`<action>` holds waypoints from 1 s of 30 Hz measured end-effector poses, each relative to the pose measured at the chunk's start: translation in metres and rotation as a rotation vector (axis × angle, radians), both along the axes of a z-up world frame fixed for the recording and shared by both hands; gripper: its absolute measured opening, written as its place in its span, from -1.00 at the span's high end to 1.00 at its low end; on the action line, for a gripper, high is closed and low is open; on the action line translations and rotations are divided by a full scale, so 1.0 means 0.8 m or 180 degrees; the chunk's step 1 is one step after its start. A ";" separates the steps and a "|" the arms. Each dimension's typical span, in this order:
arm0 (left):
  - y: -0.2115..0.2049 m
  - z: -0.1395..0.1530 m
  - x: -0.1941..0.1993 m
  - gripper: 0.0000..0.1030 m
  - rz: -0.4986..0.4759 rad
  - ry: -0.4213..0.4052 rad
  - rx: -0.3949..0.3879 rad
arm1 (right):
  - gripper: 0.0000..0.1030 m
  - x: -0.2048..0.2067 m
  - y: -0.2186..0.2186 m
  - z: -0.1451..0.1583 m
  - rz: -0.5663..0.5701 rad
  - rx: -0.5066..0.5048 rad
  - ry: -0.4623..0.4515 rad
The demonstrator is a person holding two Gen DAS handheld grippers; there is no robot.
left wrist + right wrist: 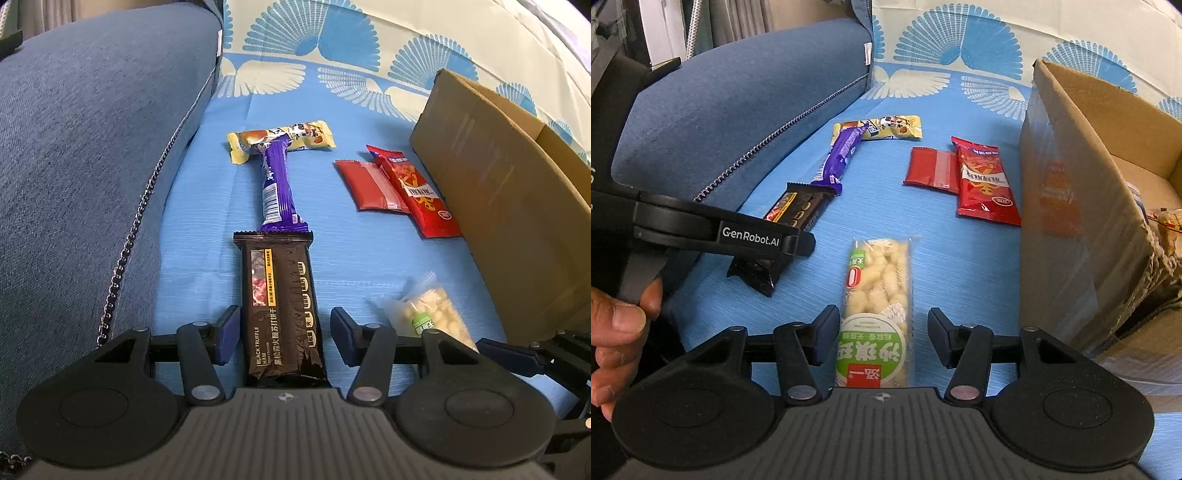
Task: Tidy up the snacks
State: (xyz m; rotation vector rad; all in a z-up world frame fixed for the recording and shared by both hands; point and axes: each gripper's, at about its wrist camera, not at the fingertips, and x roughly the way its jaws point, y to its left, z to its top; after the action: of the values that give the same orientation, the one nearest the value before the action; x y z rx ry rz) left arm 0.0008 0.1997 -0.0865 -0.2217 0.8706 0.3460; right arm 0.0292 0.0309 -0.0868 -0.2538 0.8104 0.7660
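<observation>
Left tongs: my left gripper [284, 334] stood wide, its pads on either side of the black truffle ham cracker pack [282, 314], the left pad just beside the wrapper, the right one apart; nothing was gripped.
Why so placed: I had lined the fingers along the pack's length, so that closing would pinch its narrow width, as I judge it.
Right tongs: my right gripper [882, 338] was likewise wide, straddling the clear packet of pale puffed snack [877, 306], near its green-labelled end, without holding it.
Left hand: my hand [617, 321] showed at the edge of the right view, around the left tool's handle.
Purple bar: a purple chocolate bar [275, 184] lay end to end with the black pack, its far end over the yellow snack pack [282, 142].
Red packs: a printed red chip packet [413, 192] overlapped a plain red pack [364, 186], near the box.
Cardboard box: the open box [1082, 206] stood to the right on the blue bedsheet [351, 258]; some wrapped thing lay inside, unclear.
Judgement: both tongs seemed poised for a paired pick-up, the box the likely destination.
Cushion: a denim-blue cushion [92, 147] bounded the left.
</observation>
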 end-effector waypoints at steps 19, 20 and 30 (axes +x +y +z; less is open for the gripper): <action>0.011 0.017 -0.022 0.17 0.0042 -0.0321 -0.0177 | 0.27 -0.016 -0.005 0.016 -0.0030 -0.0002 -0.0289; 0.012 0.018 -0.024 0.17 0.0040 -0.0346 -0.0189 | 0.27 -0.016 -0.005 0.017 -0.0038 -0.0002 -0.0296; 0.016 0.028 -0.037 0.17 0.0017 -0.0536 -0.0289 | 0.27 -0.023 -0.007 0.021 -0.0051 -0.0011 -0.0366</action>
State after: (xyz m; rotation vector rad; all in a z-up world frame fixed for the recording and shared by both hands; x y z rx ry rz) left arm -0.0288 0.2121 -0.0641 -0.3326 0.7202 0.2887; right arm 0.0109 0.0254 -0.0697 -0.2915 0.7043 0.7284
